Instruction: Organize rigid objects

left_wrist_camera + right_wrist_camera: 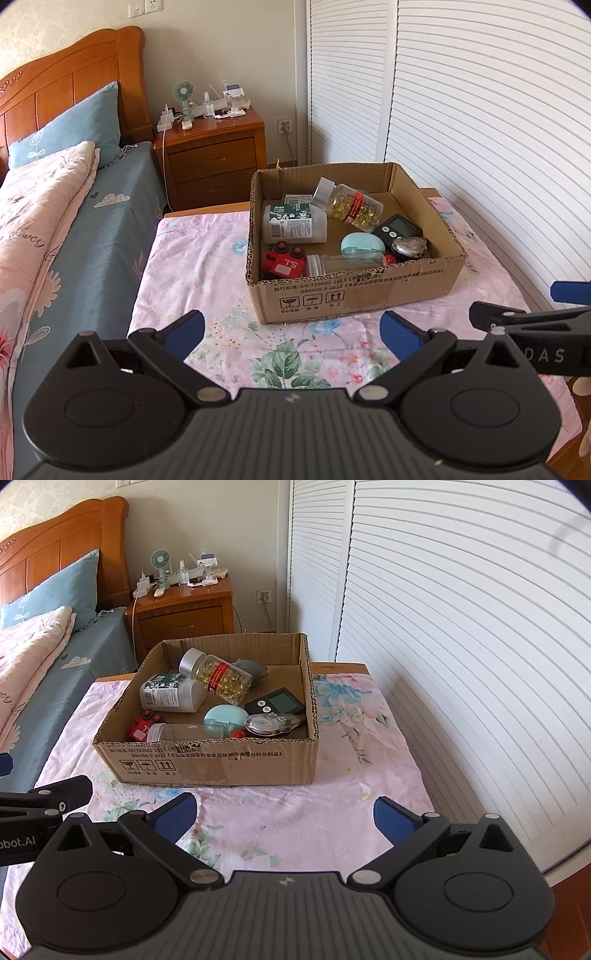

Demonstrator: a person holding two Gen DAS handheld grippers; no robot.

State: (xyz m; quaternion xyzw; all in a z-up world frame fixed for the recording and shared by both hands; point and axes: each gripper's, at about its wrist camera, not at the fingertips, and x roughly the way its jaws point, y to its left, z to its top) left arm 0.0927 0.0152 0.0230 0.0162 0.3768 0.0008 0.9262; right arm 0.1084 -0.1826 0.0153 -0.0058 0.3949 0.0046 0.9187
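Note:
An open cardboard box (354,295) (221,764) stands on a table with a pink floral cloth. It holds a capsule bottle (351,203) (221,677), a white bottle (295,223) (171,694), a red toy truck (282,260) (142,725), a clear jar (343,264) (181,733), a mint case (360,243) (225,720), a black timer (397,227) (277,703) and a tape dispenser (271,723). My left gripper (291,334) is open and empty, in front of the box. My right gripper (286,818) is open and empty, also in front of the box.
A bed (55,221) lies to the left. A wooden nightstand (214,158) with small items stands behind. White louvered doors (480,129) run along the right. The right gripper's finger (517,317) shows at the left view's right edge.

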